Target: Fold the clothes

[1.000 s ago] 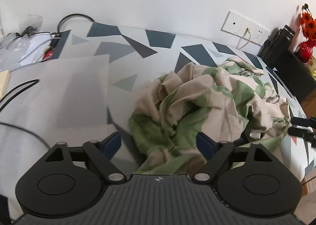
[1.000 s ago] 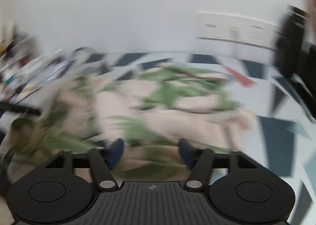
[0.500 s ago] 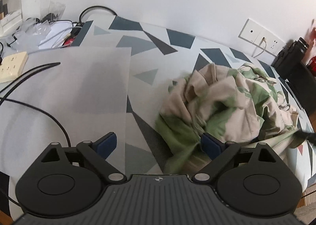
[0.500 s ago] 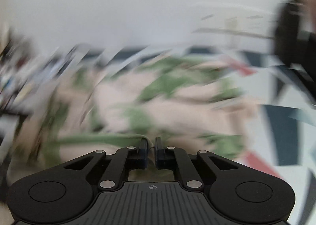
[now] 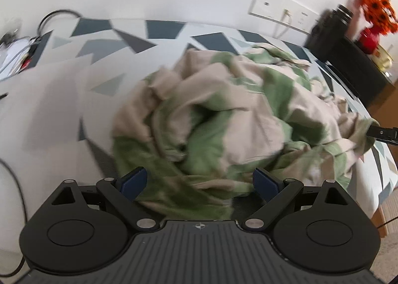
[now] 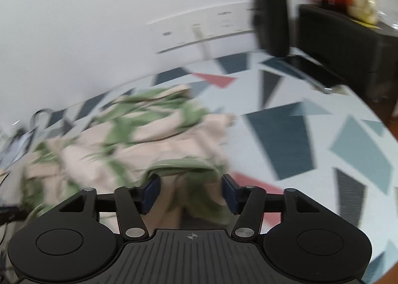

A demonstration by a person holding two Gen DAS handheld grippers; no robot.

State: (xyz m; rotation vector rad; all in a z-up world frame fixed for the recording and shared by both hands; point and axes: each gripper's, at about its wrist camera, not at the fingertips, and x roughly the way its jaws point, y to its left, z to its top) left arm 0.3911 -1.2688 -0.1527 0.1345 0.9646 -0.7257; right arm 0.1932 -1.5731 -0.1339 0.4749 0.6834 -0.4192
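- Left tongs stood wide; right tongs gaped narrower — both empty, straddling cloth.
- The crumpled green-and-beige cotton garment lay heaped on the triangle-patterned worktop.
- Judged step: finding an edge — next, pinch and spread flat.

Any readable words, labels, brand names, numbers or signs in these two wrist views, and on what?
No readable text in either view.
White wall socket panel: markings too small and blurred to read.
Tall black bottle: no label visible.
Round crosshair mark on the black tongs body: a symbol, no letters.
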